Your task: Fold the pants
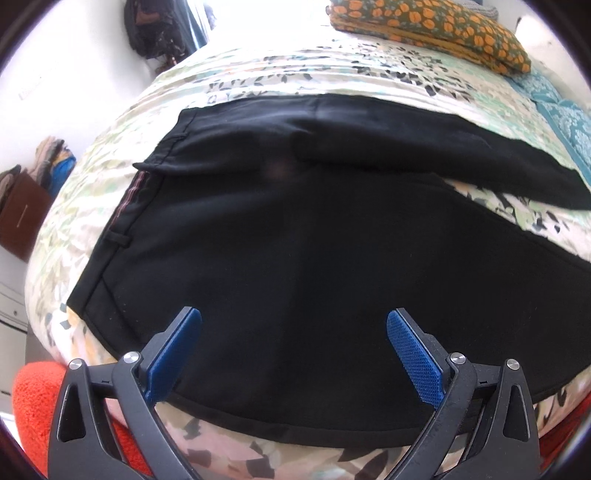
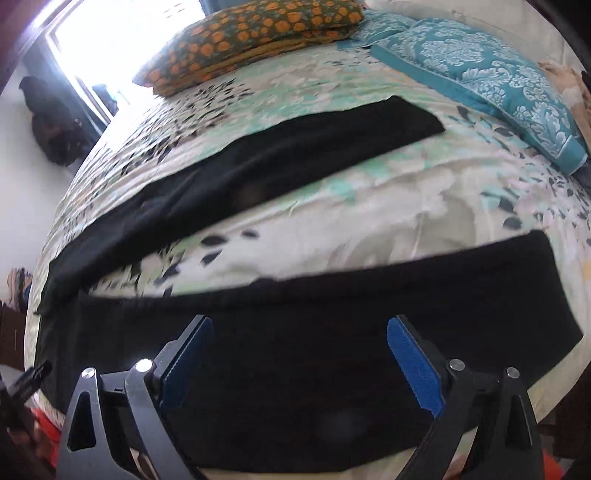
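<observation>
Black pants point(image 1: 295, 229) lie spread flat on a floral bedspread point(image 1: 332, 74), waistband at the left, the two legs running apart to the right. My left gripper point(image 1: 294, 321) is open and empty, hovering over the near hip area close to the bed's front edge. In the right wrist view the near leg point(image 2: 332, 332) lies under my right gripper point(image 2: 300, 326), which is open and empty. The far leg point(image 2: 258, 162) runs diagonally up to the right, with bare bedspread point(image 2: 351, 229) between the legs.
An orange-flowered pillow point(image 2: 251, 33) and a teal patterned pillow point(image 2: 480, 81) lie at the head of the bed. A red-orange cloth point(image 1: 33, 402) sits by the near left edge. A brown box point(image 1: 20, 218) stands on the floor at left.
</observation>
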Available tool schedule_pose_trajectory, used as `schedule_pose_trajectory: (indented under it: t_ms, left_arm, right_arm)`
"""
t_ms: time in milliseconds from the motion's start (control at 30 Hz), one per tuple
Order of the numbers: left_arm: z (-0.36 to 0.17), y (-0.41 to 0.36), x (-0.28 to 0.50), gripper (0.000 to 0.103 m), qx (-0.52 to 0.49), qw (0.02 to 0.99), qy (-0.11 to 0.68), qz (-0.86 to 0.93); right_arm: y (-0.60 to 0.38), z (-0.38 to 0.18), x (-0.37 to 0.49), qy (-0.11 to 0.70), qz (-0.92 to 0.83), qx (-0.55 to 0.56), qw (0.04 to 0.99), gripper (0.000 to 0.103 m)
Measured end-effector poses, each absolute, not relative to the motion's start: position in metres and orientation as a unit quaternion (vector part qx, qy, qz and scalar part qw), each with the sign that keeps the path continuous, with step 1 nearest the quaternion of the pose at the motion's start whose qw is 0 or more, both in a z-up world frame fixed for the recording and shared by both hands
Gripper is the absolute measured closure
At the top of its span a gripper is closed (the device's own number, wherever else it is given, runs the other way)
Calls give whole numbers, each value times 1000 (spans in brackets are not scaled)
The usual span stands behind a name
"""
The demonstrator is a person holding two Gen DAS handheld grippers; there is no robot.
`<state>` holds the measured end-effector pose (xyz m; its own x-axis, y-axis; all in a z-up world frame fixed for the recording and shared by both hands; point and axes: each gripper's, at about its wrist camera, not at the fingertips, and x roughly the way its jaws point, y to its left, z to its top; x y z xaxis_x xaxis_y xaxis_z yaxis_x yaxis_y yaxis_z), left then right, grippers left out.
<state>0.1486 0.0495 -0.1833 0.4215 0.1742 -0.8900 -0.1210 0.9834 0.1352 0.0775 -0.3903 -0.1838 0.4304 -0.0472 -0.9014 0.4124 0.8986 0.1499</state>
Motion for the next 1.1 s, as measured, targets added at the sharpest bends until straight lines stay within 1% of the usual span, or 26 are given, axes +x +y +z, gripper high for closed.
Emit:
schedule_pose_trajectory:
  t_ms: [100,167,300,400,467,533,567,933,1100]
  left_arm:
    - [-206,40,145,2,66,827,553,77]
    - [-208,40,138,2,68,833,545,73]
    - [-207,43,135,2,55,833,545,71]
    - [-211,45,137,1,43,830,551,74]
    - [-212,48,138,0,26,830,552,73]
    - [-213,49,137,0,22,833,548,67]
    - [-213,49,135,0,24,837,543,65]
    - [-217,45,129,0,36,850,521,60]
    - [-216,44,124,0,35,850,523,58]
  right_arm:
    - [-347,-221,59,564,-144,140,801,8]
    - [-325,-220,48,552,-162,85,814,7]
    - [-307,-202,44,523,-144,60,838,8]
    - [-297,-212,52,527,-138,34,838,7]
    - [-300,-223,57,544,-139,48,826,7]
    - [-309,-225,57,536,-145,71,829,0]
    - [-313,-227,57,536,-141,82,828,0]
    - [-308,-231,55,516,-139,74,842,0]
    - [-307,-231,54,515,-139,74,843,0]
